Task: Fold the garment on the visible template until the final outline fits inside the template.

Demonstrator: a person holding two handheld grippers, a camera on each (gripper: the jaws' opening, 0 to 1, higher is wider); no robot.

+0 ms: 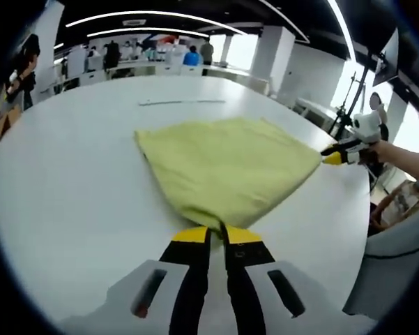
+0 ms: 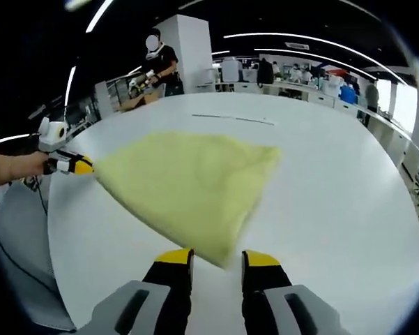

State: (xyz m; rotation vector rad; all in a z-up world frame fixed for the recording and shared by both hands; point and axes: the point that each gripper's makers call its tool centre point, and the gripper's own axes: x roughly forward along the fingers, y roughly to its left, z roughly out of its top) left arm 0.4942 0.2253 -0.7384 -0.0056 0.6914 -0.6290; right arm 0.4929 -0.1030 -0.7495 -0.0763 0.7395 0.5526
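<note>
I have the yellow-green garment [image 1: 226,167] stretched between my two grippers above the white round table [image 1: 70,195]. My left gripper [image 1: 217,236] is clenched on one corner, its yellow-tipped jaws pressed together with the cloth bunched at their tips. The right gripper's [image 2: 218,259] own view is less plain: its jaws stand apart with a corner of the fabric hanging between them. From the left gripper view, though, the right gripper [image 1: 332,158] pinches the far corner, so I judge it to be grasping the garment, though I would not swear to it.

The far edge of the cloth rests on the table while the near part is lifted. A thin line marked on the tabletop [image 1: 181,102] lies well beyond the cloth; it may be part of the template, but I cannot trace a full outline.

To do this fold well, I would keep even tension across both corners, carry them together toward the far edge, and lay them down flat so that no wrinkle spills past the outline. Other people stand at benches behind the table.
</note>
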